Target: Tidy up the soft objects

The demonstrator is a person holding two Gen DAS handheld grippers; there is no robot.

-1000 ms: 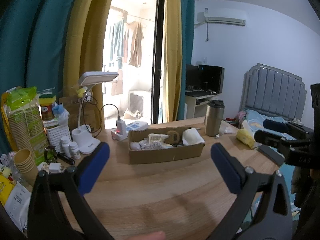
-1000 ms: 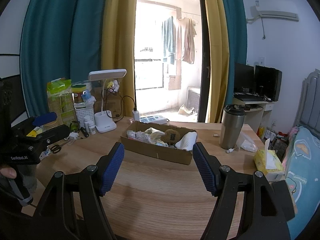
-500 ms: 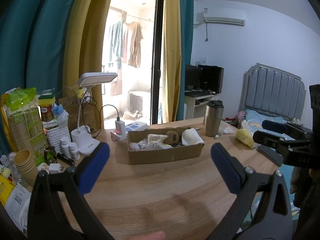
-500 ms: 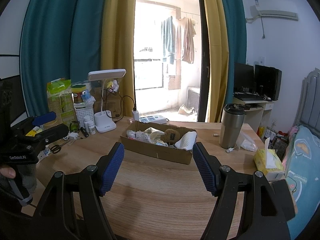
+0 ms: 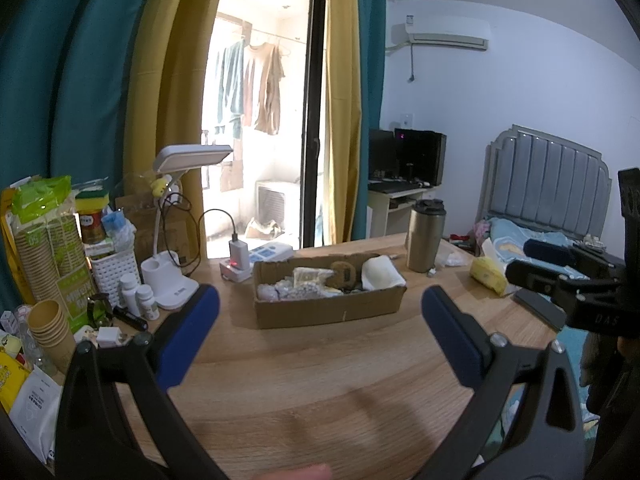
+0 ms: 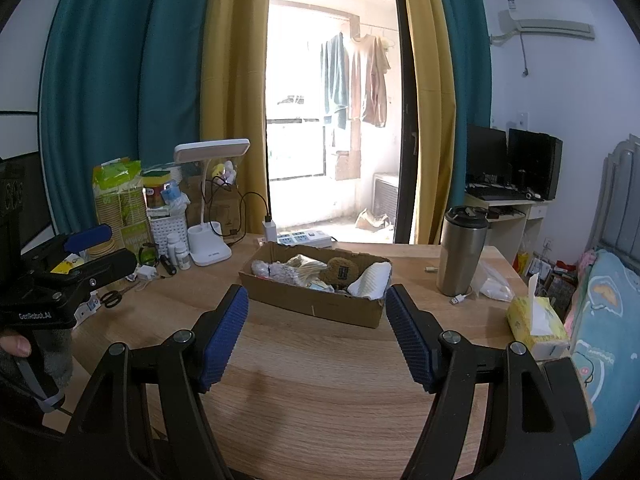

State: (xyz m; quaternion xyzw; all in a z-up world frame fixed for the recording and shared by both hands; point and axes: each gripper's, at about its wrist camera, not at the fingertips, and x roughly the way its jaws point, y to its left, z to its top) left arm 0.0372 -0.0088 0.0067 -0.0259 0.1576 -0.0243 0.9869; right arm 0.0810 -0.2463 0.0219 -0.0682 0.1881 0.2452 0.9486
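A: Where's the soft stuff?

B: In the cardboard box [image 6: 316, 300] mid-bench [image 6: 320, 392], w/ a white folded cloth [image 6: 370, 282] at its right end, a brown plush [image 6: 340, 271] in the middle, and crinkly pale bags [image 6: 280, 270] on the left.

A: Your fingers?

B: Left gripper [image 5: 320, 312] wide apart, holding nothing. Right gripper [image 6: 316, 308] likewise spread, nothing btwn. Both short of the box.

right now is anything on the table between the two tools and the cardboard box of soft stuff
Nothing visible. Bare wooden tabletop lies between the open right tool and the shallow brown cardboard box, and likewise ahead of the open left tool. The steel tumbler and yellow tissue pack sit off to the right.
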